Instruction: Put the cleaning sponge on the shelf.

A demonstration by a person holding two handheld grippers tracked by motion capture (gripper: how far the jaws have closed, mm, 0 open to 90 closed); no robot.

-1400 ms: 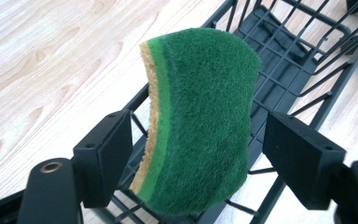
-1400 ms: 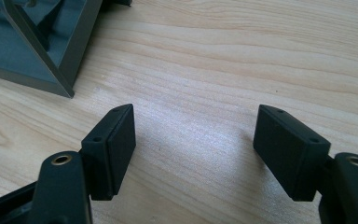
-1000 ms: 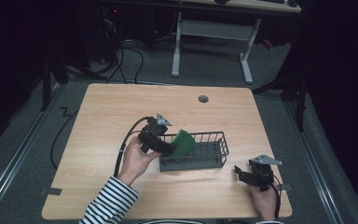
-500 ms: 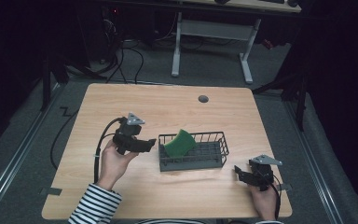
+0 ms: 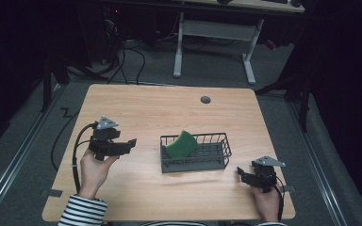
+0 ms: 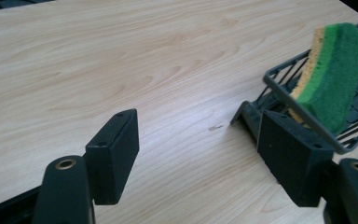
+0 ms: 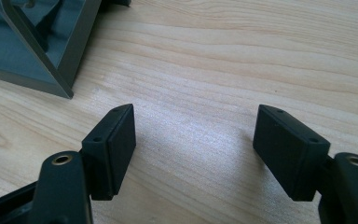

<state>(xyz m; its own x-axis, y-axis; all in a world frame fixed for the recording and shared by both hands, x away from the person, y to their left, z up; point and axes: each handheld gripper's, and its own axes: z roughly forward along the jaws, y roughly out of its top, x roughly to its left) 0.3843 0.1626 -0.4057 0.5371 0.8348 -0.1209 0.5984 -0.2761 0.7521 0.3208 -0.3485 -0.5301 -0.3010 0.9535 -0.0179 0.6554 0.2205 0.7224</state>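
At the left of the high view, the left hand-held gripper hangs above the wooden counter, jaws spread and empty, aimed toward frame centre. At centre, a dark wire basket sits on the counter with a green-and-yellow sponge leaning tilted at its left end. At lower right, the right hand-held gripper appears to rest on the counter, jaws parted, empty, just beside the basket's corner.
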